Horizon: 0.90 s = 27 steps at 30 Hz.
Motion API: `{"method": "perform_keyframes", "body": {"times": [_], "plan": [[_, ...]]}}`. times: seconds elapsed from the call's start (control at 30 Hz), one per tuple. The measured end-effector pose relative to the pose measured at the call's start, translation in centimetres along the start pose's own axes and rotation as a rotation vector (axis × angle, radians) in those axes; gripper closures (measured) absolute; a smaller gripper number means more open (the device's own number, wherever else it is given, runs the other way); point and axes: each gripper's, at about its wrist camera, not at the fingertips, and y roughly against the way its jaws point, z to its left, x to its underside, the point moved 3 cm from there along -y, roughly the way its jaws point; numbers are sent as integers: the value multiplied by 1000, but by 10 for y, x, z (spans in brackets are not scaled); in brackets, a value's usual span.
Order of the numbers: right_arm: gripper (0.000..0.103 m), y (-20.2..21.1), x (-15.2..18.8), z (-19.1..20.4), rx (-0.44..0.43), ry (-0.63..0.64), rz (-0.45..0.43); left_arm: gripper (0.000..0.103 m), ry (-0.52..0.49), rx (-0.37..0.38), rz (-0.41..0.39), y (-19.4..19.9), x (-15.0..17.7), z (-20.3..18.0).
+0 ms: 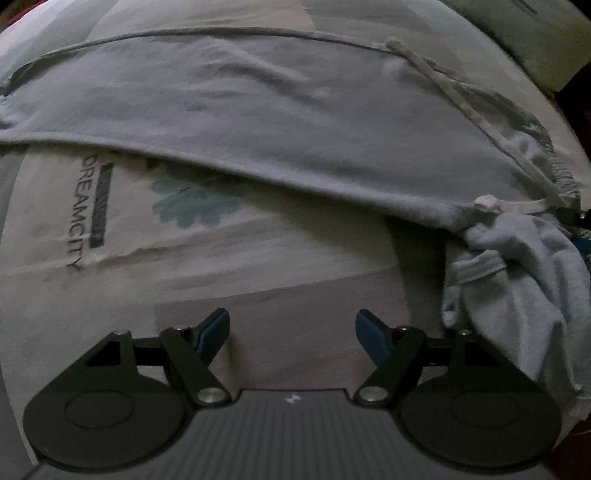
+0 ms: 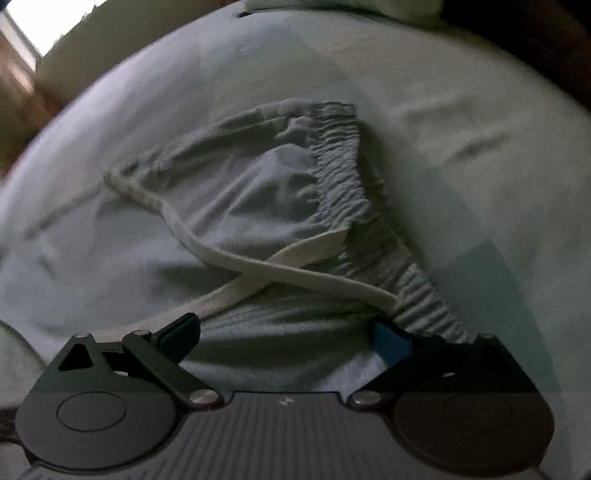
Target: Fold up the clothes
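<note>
The pale grey-blue sweatpants (image 1: 280, 122) lie spread across the bedsheet (image 1: 258, 266), their long body stretching from the left edge of the left wrist view over to the right, where the fabric bunches into a crumpled heap (image 1: 517, 280). A white drawstring (image 1: 443, 85) runs down across the cloth toward that bunched end, and its knotted tip (image 1: 485, 203) sits right at the gather. From the right wrist view the same garment shows its ribbed elastic waistband (image 2: 343, 173) curving down toward the lower right, with the drawstring (image 2: 258, 266) crossing over itself in two flat white bands on top of the fabric. The sheet beneath is light, printed with a teal flower (image 1: 192, 203) and the word DREAMCITY (image 1: 79, 214) running sideways. The left gripper (image 1: 291, 332) hangs over bare sheet just below the garment's lower edge — its blue-padded fingers stand well apart with nothing between them. The right gripper (image 2: 286, 336) sits low over the pants with its fingers also spread wide; the right-hand pad (image 2: 391, 343) is at the end of the waistband, though the view is too blurred to tell whether it touches — no cloth is pinched between the pads. A pillow (image 1: 524, 33) lies at the far upper right.
</note>
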Motion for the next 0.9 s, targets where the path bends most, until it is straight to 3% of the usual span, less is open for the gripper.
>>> {"method": "perform_keyframes", "body": {"times": [0.13, 0.27, 0.53, 0.67, 0.9], "plan": [[0, 24, 1, 10, 13, 51, 2, 27, 1, 8, -2, 2, -4, -7], [0, 50, 19, 40, -34, 144, 8, 27, -19, 6, 5, 2, -5, -11], [0, 79, 93, 123, 4, 591, 10, 27, -74, -28, 13, 7, -3, -2], [0, 77, 126, 156, 47, 787, 4, 27, -116, -64, 10, 10, 5, 7], [0, 38, 162, 204, 200, 1064, 34, 27, -64, -53, -6, 20, 19, 29]]}}
